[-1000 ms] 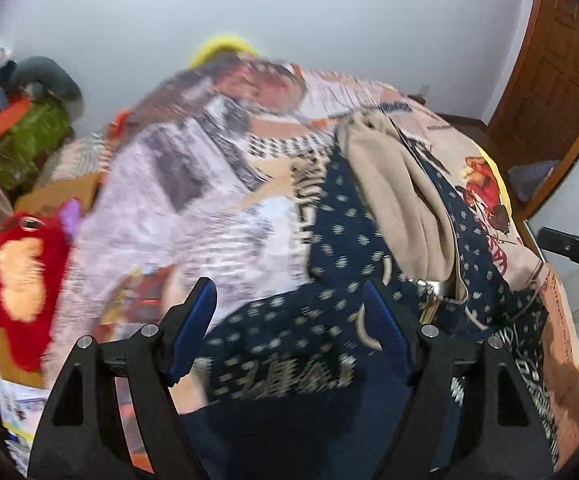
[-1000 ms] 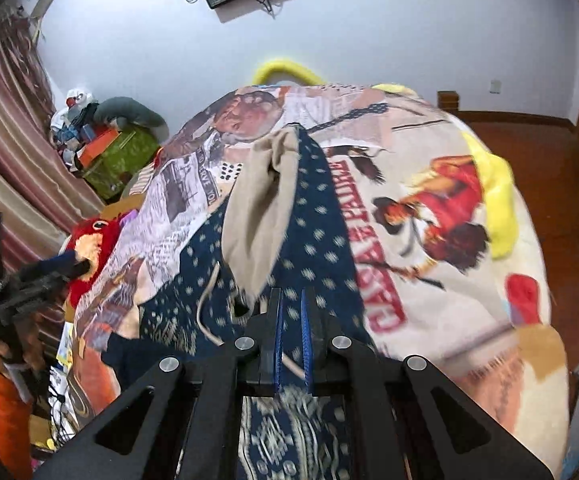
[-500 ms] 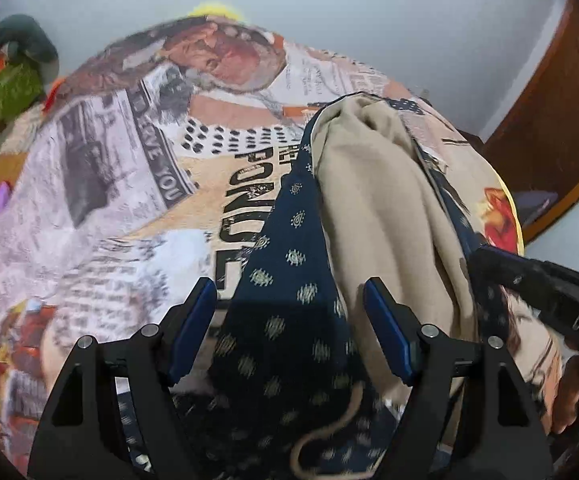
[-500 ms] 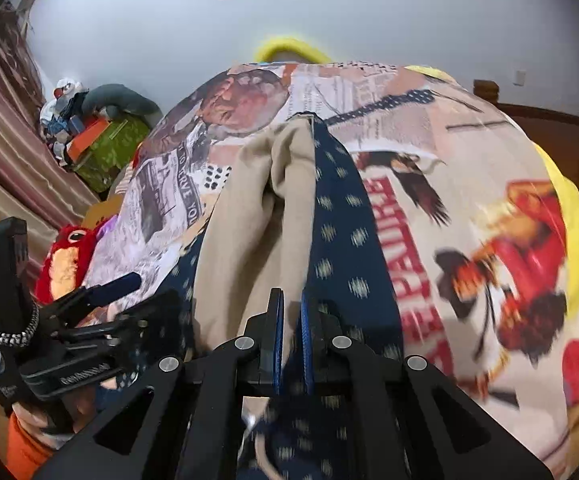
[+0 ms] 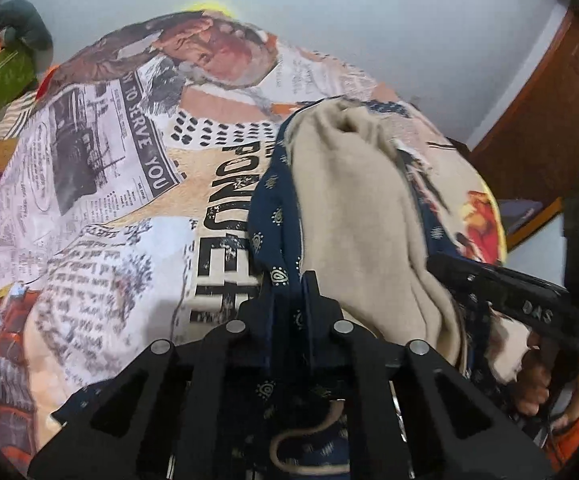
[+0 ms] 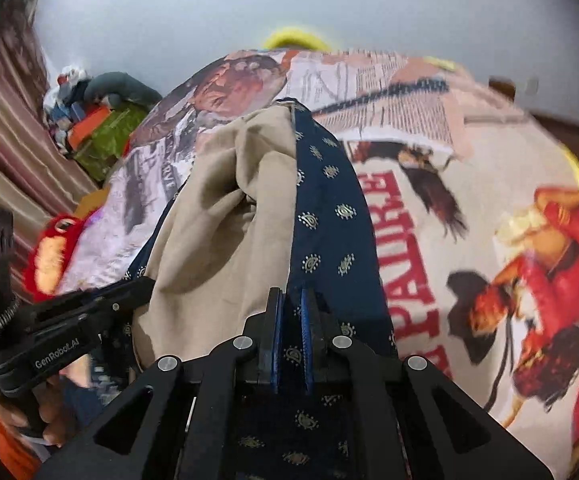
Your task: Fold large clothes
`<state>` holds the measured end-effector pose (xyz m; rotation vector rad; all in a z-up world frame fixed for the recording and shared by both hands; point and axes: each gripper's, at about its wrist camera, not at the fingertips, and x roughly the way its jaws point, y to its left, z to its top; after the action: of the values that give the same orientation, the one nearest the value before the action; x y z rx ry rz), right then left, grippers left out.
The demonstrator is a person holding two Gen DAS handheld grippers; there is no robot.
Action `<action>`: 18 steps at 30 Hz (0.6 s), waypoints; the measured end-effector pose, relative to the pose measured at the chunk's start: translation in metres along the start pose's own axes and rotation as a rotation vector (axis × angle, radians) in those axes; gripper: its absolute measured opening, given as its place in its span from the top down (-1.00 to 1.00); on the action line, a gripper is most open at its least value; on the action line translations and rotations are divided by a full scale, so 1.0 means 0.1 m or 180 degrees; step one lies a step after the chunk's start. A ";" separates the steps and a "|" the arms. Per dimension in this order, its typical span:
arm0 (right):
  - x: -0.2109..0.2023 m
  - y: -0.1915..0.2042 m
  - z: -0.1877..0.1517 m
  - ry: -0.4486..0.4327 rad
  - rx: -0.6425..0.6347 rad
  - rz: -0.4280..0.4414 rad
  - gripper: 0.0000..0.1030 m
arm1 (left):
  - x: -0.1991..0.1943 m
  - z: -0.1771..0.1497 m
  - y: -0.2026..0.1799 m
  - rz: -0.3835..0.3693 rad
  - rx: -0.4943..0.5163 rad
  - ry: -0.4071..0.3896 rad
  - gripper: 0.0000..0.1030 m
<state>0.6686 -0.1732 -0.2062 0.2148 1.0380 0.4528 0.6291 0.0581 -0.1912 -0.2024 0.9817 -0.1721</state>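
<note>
Navy garment (image 5: 275,216) lies lengthwise on the bed (image 5: 89,184), running from the near edge toward the far wall, its beige lining (image 5: 353,216) turned outward along the middle. The left gripper (image 5: 289,280) takes the garment's near left edge: its jaws are closing, drawn narrow, with a fold of navy cloth between the fingers (image 5: 310,284). The right gripper (image 6: 291,300) pinches the near right edge, its blue-padded fingers (image 6: 306,308) pressed almost together on the navy fabric. The two grippers sit close beside each other at the garment's near end; each appears in the other's view, held by a hand (image 6: 49,412) with an orange sleeve (image 6: 9,448).

The garment is dark blue with a regular print of small pale paisley-like motifs; the lining is plain beige and rumpled into soft folds. A pale drawstring cord (image 5: 309,440) loops over the navy cloth just behind the left gripper's fingers.

The bed cover is a collage print of newspaper columns, portraits and a figure in red. Legible on it: "TO SERVE YOU" at the left, large dark letters partly hidden by the garment, and red letters reading roughly "PATURE" at the right. The left gripper's body carries "GenRobot.AI" (image 6: 56,356).
</note>
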 end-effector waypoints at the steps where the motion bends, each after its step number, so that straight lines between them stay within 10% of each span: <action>1: -0.03 -0.04 -0.01 0.0051 0.0108 0.0095 0.91 | -0.09 -0.02 -0.02 -0.0045 0.0030 0.0008 0.78; 7: -0.31 0.07 -0.28 0.0316 -0.0001 0.0243 0.91 | -0.58 -0.32 -0.17 -0.0264 0.0298 0.0261 0.78; 13: -0.69 0.33 -0.82 0.0555 -0.0533 0.0111 0.91 | -0.64 -0.92 -0.27 0.0019 0.0704 0.0662 0.73; 18: -1.14 0.42 -1.13 0.0440 -0.0625 0.0171 0.91 | -0.85 -0.92 -0.18 0.0076 0.0571 0.0551 0.00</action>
<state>0.5118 -0.1925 -0.1577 0.0366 1.1170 0.6215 0.5047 0.0522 -0.1686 -0.0111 1.1338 -0.2577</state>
